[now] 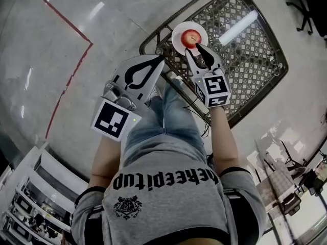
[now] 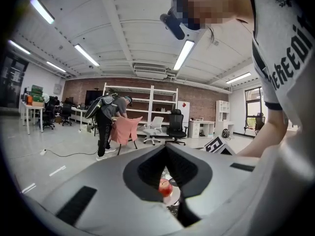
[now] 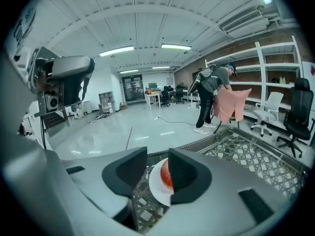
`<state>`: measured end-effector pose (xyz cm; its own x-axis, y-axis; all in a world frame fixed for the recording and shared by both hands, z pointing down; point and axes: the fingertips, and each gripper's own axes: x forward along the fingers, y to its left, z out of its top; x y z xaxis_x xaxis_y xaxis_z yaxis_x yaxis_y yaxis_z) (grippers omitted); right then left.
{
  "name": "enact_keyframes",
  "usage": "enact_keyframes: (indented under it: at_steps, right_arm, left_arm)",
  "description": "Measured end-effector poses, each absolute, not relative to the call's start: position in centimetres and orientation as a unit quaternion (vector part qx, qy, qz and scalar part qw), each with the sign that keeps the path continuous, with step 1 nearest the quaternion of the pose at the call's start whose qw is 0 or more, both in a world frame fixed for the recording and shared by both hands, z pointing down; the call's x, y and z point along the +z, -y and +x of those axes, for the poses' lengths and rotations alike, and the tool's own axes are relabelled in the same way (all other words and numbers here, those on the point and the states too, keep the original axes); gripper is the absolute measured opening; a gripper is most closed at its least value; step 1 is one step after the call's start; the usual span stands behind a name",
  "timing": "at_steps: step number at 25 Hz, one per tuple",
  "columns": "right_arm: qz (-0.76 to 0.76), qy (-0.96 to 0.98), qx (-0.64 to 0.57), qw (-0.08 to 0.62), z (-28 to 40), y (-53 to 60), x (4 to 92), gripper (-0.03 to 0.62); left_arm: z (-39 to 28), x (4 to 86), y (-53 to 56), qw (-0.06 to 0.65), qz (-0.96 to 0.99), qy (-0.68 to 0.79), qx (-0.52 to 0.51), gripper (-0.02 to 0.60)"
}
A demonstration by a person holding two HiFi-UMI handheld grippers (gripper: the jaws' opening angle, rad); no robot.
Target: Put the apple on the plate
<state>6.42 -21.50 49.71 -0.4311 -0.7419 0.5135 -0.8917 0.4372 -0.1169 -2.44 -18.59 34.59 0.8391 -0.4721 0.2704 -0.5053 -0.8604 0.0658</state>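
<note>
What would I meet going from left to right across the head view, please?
Red floor line → left tool → apple on the plate → light reflection on the mesh table. The right tool overlaps the plate, so it is left out.

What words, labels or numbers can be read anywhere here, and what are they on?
"thekeepitup": print on the person's shirt, upside down in the head view; its first letters sit in a crease, so they are less sure.
Emblem below that print: too small to read.
Left cube and right cube: black-and-white patterns, no words.
Shelf goods: too small to read.
</note>
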Motion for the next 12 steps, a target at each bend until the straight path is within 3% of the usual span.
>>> enact_keyframes:
  at_steps: [7, 12]
  right_arm:
    - [0.506, 0.824, 0.185, 0.173, 6.1, 19.1, 45.9, -0.002]
    - [0.509, 0.828, 0.177, 0.154, 5.7, 17.1, 42.7, -0.011]
  left_arm:
    - [-2.5, 33.0, 16.6, 0.065, 0.962, 0.241, 0.114, 0.015]
    - [-2.1, 31.5, 15.0, 0.059, 0.967, 0.225, 0.106, 0.015]
